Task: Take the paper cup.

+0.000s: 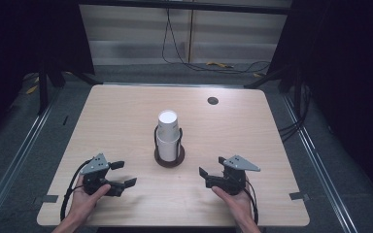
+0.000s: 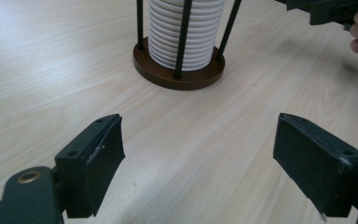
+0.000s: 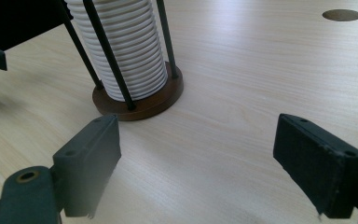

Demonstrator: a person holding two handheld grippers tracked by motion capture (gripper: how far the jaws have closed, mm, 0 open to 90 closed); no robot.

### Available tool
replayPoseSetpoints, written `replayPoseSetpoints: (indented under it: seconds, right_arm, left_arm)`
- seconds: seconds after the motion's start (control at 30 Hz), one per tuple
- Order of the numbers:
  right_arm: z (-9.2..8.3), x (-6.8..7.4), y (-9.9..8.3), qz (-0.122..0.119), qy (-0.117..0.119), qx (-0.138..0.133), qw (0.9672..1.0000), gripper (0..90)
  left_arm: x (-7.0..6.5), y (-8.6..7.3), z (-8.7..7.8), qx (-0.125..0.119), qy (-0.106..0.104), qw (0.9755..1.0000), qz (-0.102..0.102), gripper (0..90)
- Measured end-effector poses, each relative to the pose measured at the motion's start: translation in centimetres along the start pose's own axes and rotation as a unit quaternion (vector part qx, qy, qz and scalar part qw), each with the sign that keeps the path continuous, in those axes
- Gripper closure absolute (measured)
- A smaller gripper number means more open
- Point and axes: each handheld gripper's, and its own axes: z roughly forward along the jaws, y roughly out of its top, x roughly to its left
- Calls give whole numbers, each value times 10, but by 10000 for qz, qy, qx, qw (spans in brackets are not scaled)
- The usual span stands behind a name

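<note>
High view: cup stack (image 1: 168, 133) stands upright in its holder (image 1: 169, 158) mid-worktop (image 1: 126, 111); left claw (image 1: 119, 174) has it around 1 o'clock, right claw (image 1: 210, 171) around 11, both wide open, empty, about equally near; left gripper view: stack (image 2: 182, 32) at 12; right gripper view: stack (image 3: 121, 46) at 11.

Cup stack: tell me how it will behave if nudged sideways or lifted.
The cup stack looks like thin nested disposables, so probably light and easily crushed. Black rods ring it on a brown base, so a nudge likely shifts the holder rather than topples cups. Lifted, the top cup may stick to the next.
</note>
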Motion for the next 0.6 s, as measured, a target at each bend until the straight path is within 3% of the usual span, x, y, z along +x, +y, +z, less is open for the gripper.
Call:
replayPoseSetpoints:
  seconds: [0.17,0.27,0.37,0.5,0.6]
  right_arm:
    - [1,-3,0,50,72,-26,10000,138]
    - [3,-4,4,-116,-43,-71,9999,143]
    - [6,-6,6,-141,-17,21,9999,165]
    - [5,-1,9,-282,227,122,9993,183]
    - [3,7,14,-316,411,100,9986,205]
  left_arm:
    - [-3,1,5,30,-66,10000,48,159]
    - [-5,4,14,73,-73,9999,3,159]
    - [-9,7,19,118,-90,9998,118,159]
    - [-10,7,22,95,-126,9999,14,167]
    - [-9,8,20,83,-60,9999,80,173]
